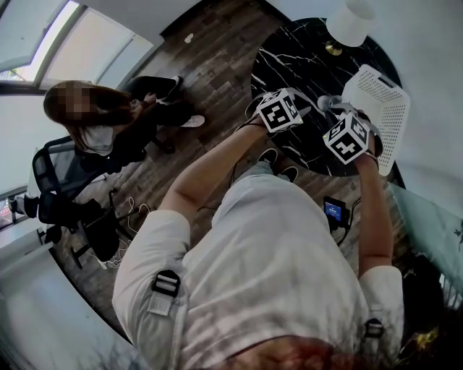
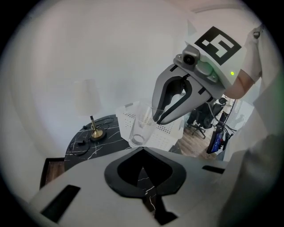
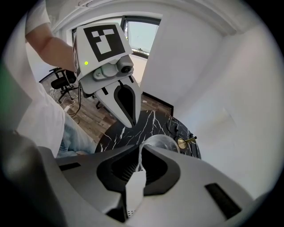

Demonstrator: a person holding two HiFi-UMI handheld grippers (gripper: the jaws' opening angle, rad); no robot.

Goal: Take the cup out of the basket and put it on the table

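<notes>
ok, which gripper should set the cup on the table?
Right. The right gripper is shut on the rim of the cup, near the basket and above the table. The left gripper is shut and empty.

We look down on a person in a white shirt (image 1: 289, 267) whose bare arms reach forward over a round black worktop (image 1: 289, 58) veined in white. Each hand carries a claw topped by a marker cube. The left claw (image 1: 302, 113) is above the worktop's near edge and the right claw (image 1: 338, 110) is just beside a white perforated basket (image 1: 387, 108). A small clear cup (image 1: 326, 102) shows at the right claw's tip. A white-shaded lamp (image 1: 349, 20) stands at the far side. On the wooden floor (image 1: 217, 50) to the left, another person (image 1: 116, 137) sits in an office chair (image 1: 54, 181).
</notes>
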